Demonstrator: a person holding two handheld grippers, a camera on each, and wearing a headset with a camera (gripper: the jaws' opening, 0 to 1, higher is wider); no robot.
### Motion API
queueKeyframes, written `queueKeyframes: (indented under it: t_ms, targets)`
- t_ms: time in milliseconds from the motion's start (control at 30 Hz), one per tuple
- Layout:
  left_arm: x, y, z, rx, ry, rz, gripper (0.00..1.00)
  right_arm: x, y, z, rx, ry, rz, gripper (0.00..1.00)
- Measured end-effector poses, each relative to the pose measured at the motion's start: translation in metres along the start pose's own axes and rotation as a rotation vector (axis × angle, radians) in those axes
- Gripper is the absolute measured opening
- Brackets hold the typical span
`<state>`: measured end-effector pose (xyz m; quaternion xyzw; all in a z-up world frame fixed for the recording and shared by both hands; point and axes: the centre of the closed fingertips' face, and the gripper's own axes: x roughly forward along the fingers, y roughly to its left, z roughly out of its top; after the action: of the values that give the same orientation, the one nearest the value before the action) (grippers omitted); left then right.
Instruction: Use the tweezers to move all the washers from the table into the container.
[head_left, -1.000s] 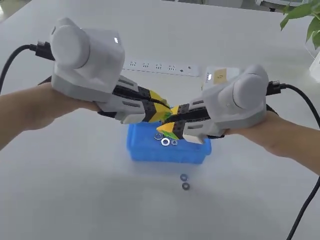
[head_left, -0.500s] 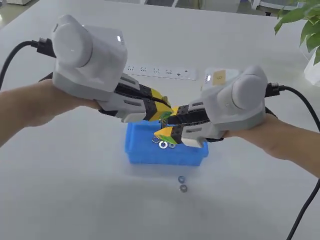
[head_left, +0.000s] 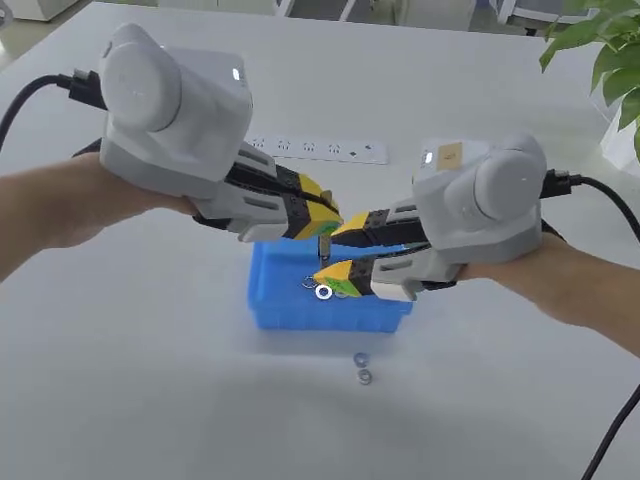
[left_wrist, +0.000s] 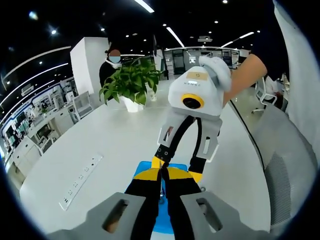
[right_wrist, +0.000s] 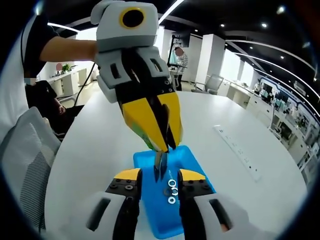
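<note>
Tweezers (head_left: 323, 248) are gripped in the left claw (head_left: 318, 214) over the container (head_left: 270, 302), the right claw (head_left: 340, 250) spread around their tips — seemingly a drop-off. Two washers (head_left: 362, 367) on the surface (head_left: 150, 400) are to be fetched next.

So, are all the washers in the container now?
No. A few washers lie inside the blue container, but two washers lie out on the table just in front of it.

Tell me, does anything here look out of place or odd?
Just two washers lying loose on the table, right in front of the blue container that holds the others. Nothing looks spilled, tipped or damaged.
</note>
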<state>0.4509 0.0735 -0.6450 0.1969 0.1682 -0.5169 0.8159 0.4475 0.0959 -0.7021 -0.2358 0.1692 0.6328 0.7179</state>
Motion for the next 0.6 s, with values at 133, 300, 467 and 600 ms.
queueKeyframes:
  t_ms: [133, 300, 467, 600]
  targets:
    - [-0.002, -0.002, 0.009, 0.039, -0.004, 0.017, 0.06, -0.013, 0.005, 0.013, 0.041, -0.093, -0.007, 0.37]
    - [-0.003, -0.009, 0.020, 0.058, -0.009, 0.005, 0.06, -0.028, 0.017, 0.012, 0.029, -0.106, -0.013, 0.52]
    - [-0.002, -0.019, 0.024, 0.066, -0.011, -0.005, 0.06, -0.038, 0.025, 0.000, 0.040, -0.098, -0.026, 0.58]
    - [-0.002, -0.027, 0.026, 0.064, -0.015, -0.010, 0.06, -0.045, 0.030, -0.016, 0.066, -0.083, -0.041, 0.62]
